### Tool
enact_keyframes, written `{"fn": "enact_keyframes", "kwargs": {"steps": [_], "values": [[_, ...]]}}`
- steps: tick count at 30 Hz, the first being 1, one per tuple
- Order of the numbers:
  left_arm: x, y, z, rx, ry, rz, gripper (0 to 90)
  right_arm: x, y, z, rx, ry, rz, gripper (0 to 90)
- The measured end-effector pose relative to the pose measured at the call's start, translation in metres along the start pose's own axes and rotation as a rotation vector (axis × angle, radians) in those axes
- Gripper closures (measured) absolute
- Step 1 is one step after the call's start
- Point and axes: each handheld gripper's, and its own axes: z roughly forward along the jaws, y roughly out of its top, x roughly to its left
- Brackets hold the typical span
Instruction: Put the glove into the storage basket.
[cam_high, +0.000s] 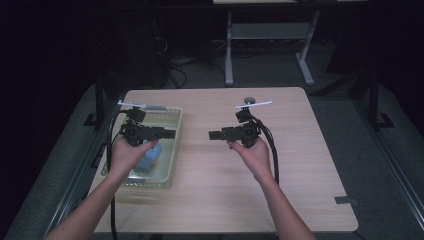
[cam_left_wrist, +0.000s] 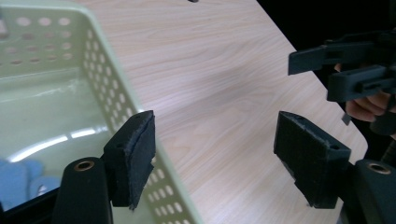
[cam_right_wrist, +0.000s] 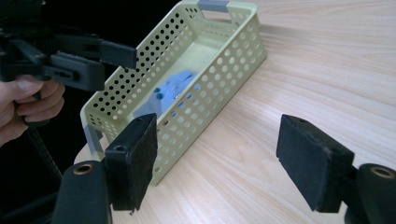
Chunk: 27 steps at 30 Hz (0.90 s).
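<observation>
A pale green perforated basket (cam_high: 176, 150) stands at the left of the wooden table (cam_high: 300, 165). Something blue (cam_high: 148, 160) lies inside it. My left gripper (cam_high: 170, 133) hovers over the basket, pointing right, and its jaws stand wide apart with nothing between them (cam_left_wrist: 215, 154). My right gripper (cam_high: 214, 135) is held above the table's middle, pointing left toward the basket, also open and empty (cam_right_wrist: 217, 154). The right gripper view looks at the basket (cam_right_wrist: 224, 74), the blue thing (cam_right_wrist: 170, 91) and the left gripper (cam_right_wrist: 119, 65). The left gripper view takes in the basket wall (cam_left_wrist: 112, 93) and the right gripper (cam_left_wrist: 310, 74).
A small dark round thing (cam_high: 248, 99) sits near the table's far edge. A strip of black tape (cam_high: 346, 200) marks the front right corner. Behind the table a grey desk frame (cam_high: 270, 35) stands on the dark floor. Bare wood lies between the grippers.
</observation>
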Motion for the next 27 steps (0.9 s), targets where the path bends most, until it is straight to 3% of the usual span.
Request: {"fn": "enact_keyframes", "kwargs": {"steps": [9,27], "values": [[-0.014,0.002,0.010,0.000,-0.011,0.027,20.9,-0.014,-0.008,-0.014,-0.008,-0.015,0.038,28.1],[-0.033,0.004,0.031,-0.001,-0.058,0.030,21.3,-0.036,-0.025,-0.045,-0.028,-0.051,0.065,27.1]]}}
